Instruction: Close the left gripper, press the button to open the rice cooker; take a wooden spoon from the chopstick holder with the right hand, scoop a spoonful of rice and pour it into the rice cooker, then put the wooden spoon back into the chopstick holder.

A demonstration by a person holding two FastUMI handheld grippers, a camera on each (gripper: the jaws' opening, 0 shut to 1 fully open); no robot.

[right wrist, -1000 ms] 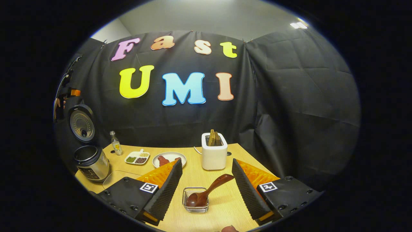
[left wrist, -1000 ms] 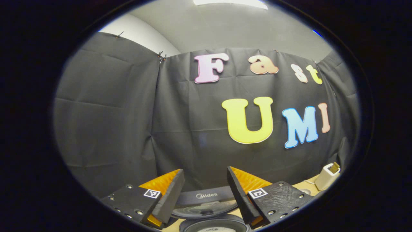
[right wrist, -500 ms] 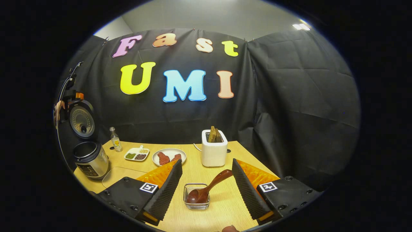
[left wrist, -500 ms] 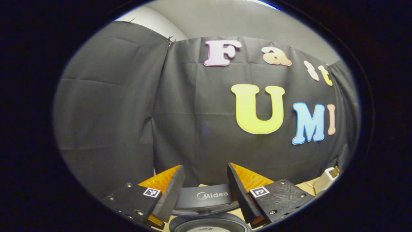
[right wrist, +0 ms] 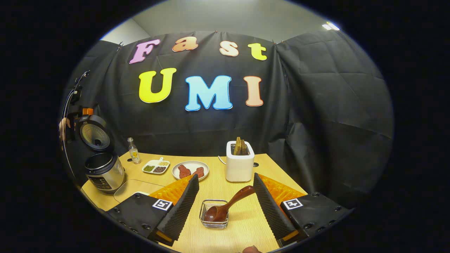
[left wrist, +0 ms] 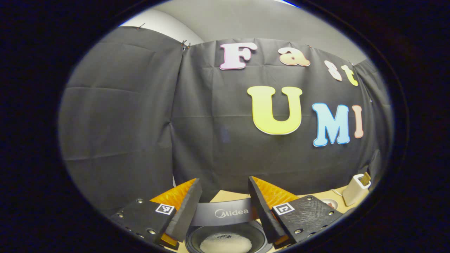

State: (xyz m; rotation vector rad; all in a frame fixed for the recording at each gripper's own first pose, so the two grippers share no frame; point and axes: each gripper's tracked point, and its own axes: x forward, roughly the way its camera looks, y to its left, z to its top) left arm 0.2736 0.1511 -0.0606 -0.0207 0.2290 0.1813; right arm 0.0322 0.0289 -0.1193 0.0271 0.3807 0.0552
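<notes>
In the left gripper view my left gripper [left wrist: 223,181] is open just above the rice cooker. Between its fingers I see the raised lid's grey edge [left wrist: 225,212] and, below it, the dark inner pot [left wrist: 197,239] with a white grainy patch inside. In the right gripper view the silver rice cooker [right wrist: 104,173] stands at the table's far left, lid [right wrist: 93,132] up, with the left gripper [right wrist: 78,113] and a hand [right wrist: 64,125] beside the lid. My right gripper [right wrist: 225,175] is open above a small wire holder [right wrist: 213,222], which holds the dark wooden spoon [right wrist: 226,207]; its handle leans up to the right.
On the wooden table [right wrist: 218,186] stand a white toaster [right wrist: 239,167] with bread, a plate [right wrist: 190,166] of red meat, a divided dish [right wrist: 156,166] of grains, a small bottle [right wrist: 133,151] and a clear tray [right wrist: 135,186]. The toaster [left wrist: 354,189] also shows in the left gripper view.
The left gripper's view has tipped downward, so the pot's inside with the white patch now shows. The right gripper has turned slightly left and still hovers open over the spoon.
</notes>
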